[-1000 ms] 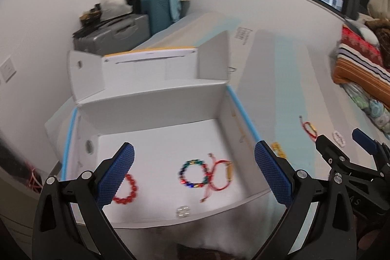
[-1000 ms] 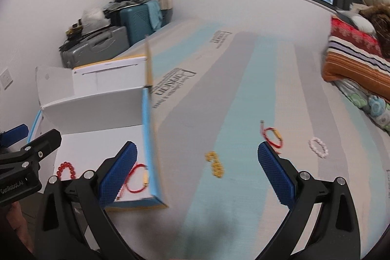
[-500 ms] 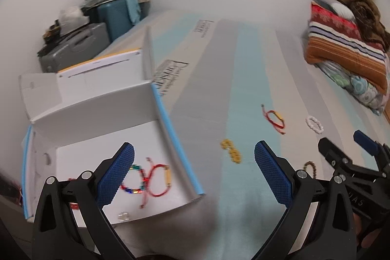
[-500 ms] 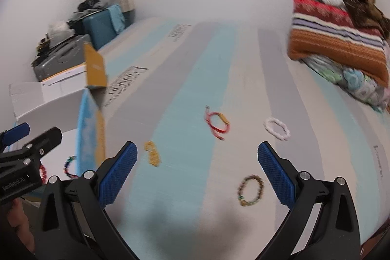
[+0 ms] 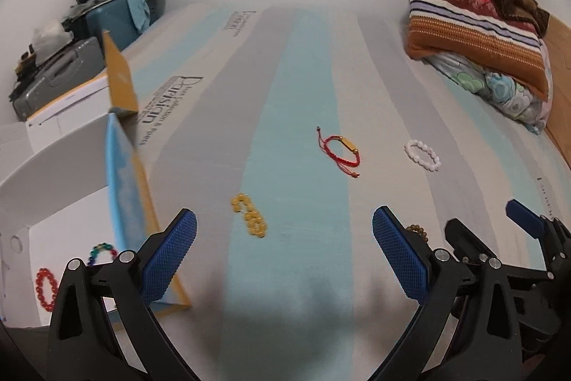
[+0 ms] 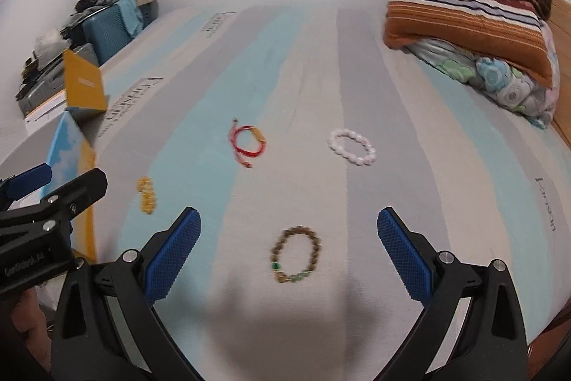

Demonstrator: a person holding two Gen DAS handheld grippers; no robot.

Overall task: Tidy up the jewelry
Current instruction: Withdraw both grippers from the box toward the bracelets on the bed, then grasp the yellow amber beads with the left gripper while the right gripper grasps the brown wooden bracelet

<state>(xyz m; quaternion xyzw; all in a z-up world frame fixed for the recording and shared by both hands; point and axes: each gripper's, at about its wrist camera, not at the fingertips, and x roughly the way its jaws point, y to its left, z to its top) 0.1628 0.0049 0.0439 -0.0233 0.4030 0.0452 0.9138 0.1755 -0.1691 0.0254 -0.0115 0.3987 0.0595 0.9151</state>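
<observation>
My left gripper (image 5: 283, 259) is open and empty above the striped mattress, near a yellow bead bracelet (image 5: 249, 215). A red cord bracelet (image 5: 340, 150) and a white bead bracelet (image 5: 422, 155) lie farther off. The open white box (image 5: 71, 166) at left holds a red bead bracelet (image 5: 45, 284) and a multicoloured one (image 5: 101, 250). My right gripper (image 6: 289, 254) is open, with a brown bead bracelet (image 6: 295, 254) between its fingers' line. The yellow (image 6: 147, 194), red cord (image 6: 248, 142) and white (image 6: 352, 146) bracelets show there too.
Folded striped blankets (image 5: 474, 24) are piled at the mattress's far right. Suitcases (image 5: 107, 20) stand past the far left edge, beside a lamp. The box's blue-and-yellow wall (image 6: 73, 145) stands upright at left. The left gripper's body (image 6: 39, 234) shows in the right wrist view.
Both grippers have swung right, away from the box and over the mattress. The loose bracelets have come into the middle of both views. Both stay open.
</observation>
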